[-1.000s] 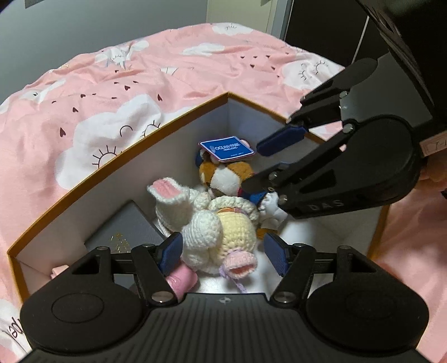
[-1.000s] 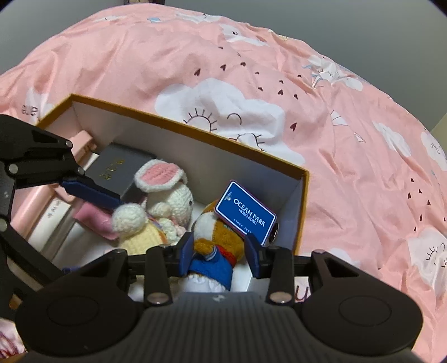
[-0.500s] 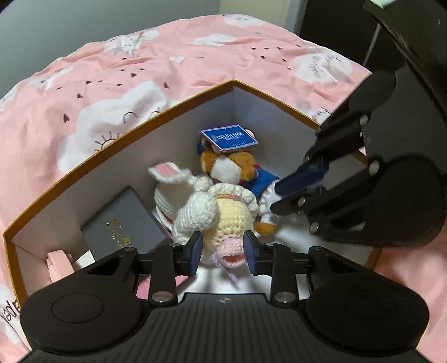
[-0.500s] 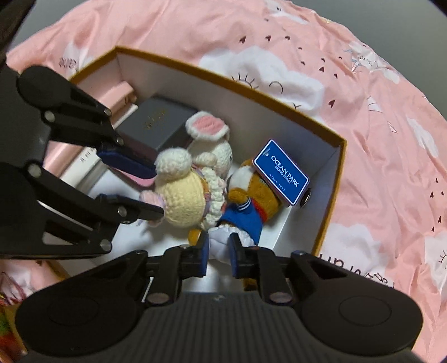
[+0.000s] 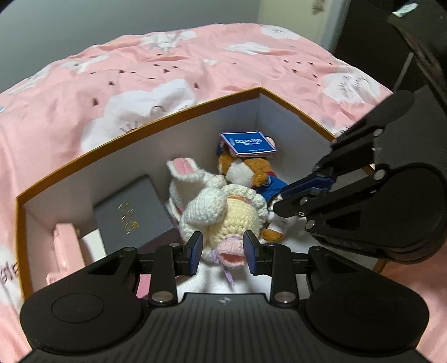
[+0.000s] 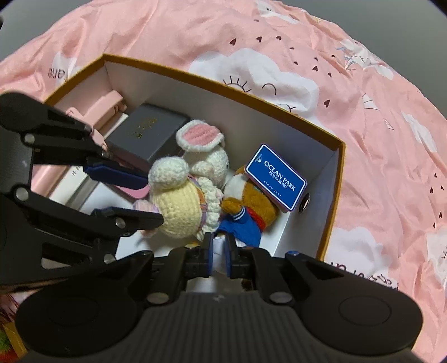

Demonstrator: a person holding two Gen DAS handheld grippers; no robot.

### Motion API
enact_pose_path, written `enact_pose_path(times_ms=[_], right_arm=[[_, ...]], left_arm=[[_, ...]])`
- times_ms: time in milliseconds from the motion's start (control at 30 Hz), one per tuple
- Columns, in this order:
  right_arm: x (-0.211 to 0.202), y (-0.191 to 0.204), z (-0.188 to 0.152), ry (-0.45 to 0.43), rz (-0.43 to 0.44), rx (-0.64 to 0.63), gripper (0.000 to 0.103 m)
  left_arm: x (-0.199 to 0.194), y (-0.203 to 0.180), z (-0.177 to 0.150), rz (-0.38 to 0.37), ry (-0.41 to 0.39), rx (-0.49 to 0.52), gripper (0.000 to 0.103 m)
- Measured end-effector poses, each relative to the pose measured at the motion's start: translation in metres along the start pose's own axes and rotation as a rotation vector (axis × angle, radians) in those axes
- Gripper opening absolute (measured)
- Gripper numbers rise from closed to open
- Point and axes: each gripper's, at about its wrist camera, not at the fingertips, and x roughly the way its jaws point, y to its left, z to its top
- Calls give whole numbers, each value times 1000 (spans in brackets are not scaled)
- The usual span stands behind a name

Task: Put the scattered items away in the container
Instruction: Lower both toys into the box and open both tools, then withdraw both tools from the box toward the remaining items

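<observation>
A bed covered with pink bedding [image 5: 251,64] printed with white clouds fills the setting. Grey wall [image 5: 83,25] behind it. Dark furniture [image 5: 371,36] stands at right.

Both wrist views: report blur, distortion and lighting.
Left wrist view: bedsheet and blue tag softly blurred, tag text barely legible; box rim bowed by fisheye. Right wrist view: sharper, tag reads OCEAN PARK; dark corner vignette; even, dim light.

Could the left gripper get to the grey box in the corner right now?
Probably not right away. The left gripper is clamped on the crochet bunny's foot, so it is busy. The grey box lies uncovered just beside it inside the container, so letting go should free the way.
</observation>
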Motion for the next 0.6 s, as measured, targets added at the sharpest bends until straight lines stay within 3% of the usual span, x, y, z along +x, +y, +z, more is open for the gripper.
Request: enact_pose_path(times_ms=[100, 233, 333, 400, 600], right_arm=[[-8, 1, -1, -25, 10, 36, 20], [-25, 11, -5, -77, -14, 37, 24], [-35, 17, -11, -118, -48, 43, 33], [-41, 17, -16, -140, -54, 70, 39], [-58, 22, -32, -185, -72, 128, 44]], left_arm=[[-9, -6, -8, 58, -22, -46, 37], [-24, -13, -24, 96, -78, -137, 37], [-34, -15, -35, 120, -112, -190, 41], [-40, -16, -41, 145, -132, -210, 49], [-61, -18, -54, 184, -193, -261, 54]])
